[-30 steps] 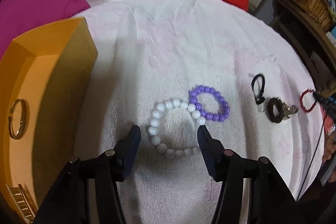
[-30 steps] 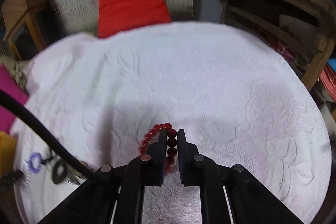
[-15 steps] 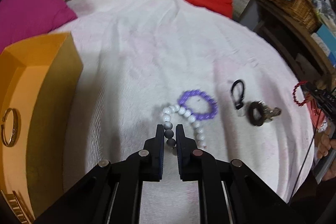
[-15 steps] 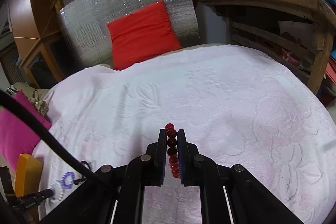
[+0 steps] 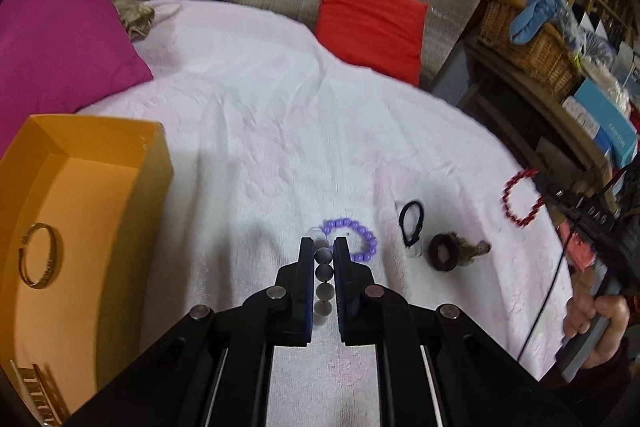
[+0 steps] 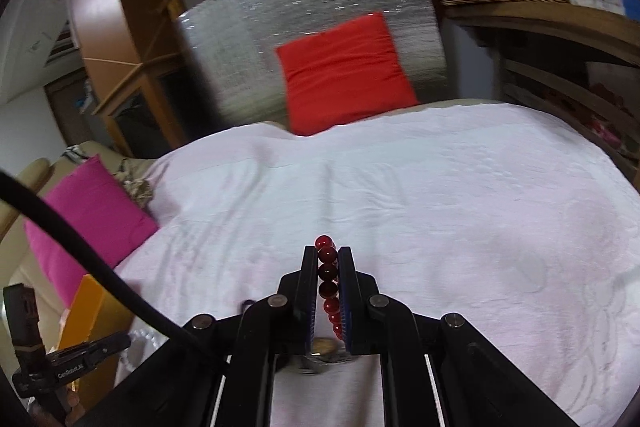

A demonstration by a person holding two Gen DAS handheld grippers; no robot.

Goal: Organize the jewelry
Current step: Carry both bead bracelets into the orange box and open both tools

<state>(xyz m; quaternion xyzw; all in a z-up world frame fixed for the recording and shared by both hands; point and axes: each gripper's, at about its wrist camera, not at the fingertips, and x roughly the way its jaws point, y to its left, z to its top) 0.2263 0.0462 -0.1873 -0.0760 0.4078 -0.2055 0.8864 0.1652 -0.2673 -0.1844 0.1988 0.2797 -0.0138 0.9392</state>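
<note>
My left gripper (image 5: 324, 247) is shut on the white bead bracelet (image 5: 323, 273), lifted above the white bedspread. Below it lie a purple bead bracelet (image 5: 362, 237), a black hair tie (image 5: 412, 223) and a brown scrunchie (image 5: 444, 253). The orange box (image 5: 100, 211) at the left holds a gold bangle (image 5: 40, 259). My right gripper (image 6: 328, 255) is shut on the red bead bracelet (image 6: 328, 279), held above the bed; it also shows in the left wrist view (image 5: 520, 201) at the right.
A magenta cushion (image 5: 60, 39) lies at the bed's far left and a red cushion (image 5: 370, 23) against a silver panel at the back. Wooden shelves with a wicker basket (image 5: 528, 47) stand to the right. The left gripper (image 6: 80, 355) shows low left in the right wrist view.
My left gripper closed on the white bracelet and lifted it off the bedspread. My right gripper rose higher with the red bracelet in it.
</note>
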